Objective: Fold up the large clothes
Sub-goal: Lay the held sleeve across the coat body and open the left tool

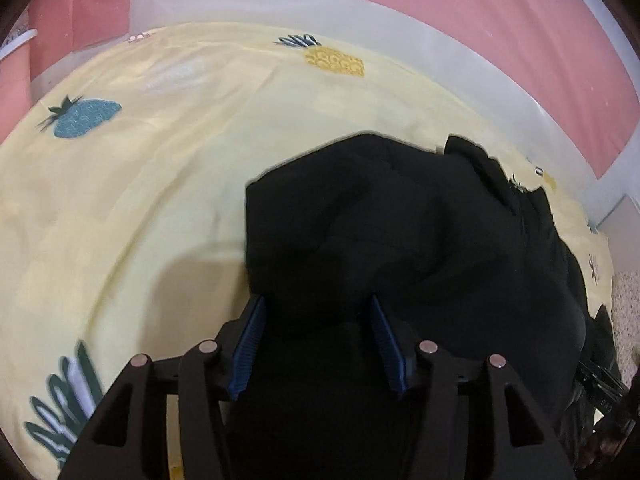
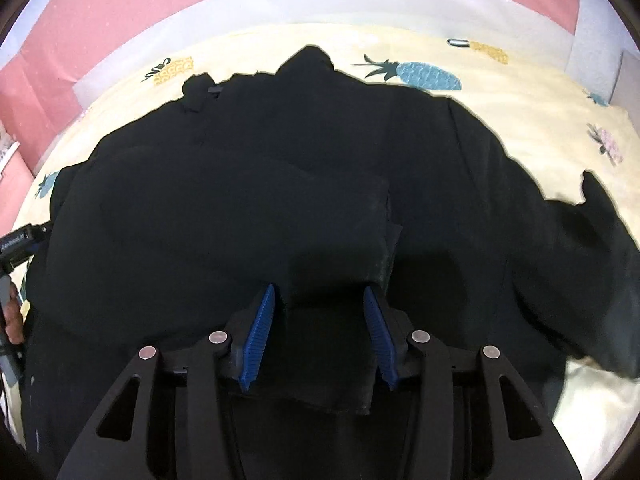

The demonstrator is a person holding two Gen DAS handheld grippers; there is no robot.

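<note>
Black garment (image 2: 248,216) on the yellow bedsheet (image 1: 120,200), partly folded — left gripper (image 1: 316,344) and right gripper (image 2: 320,336) each half-closed around cloth, grip unclear — 1 flap over, more remaining.

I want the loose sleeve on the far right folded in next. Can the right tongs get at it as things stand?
Probably not yet: the right tongs have a folded flap of the black fabric garment between their blue ribbed pads. The sleeve lies uncovered on the yellow pineapple-print sheet.
</note>
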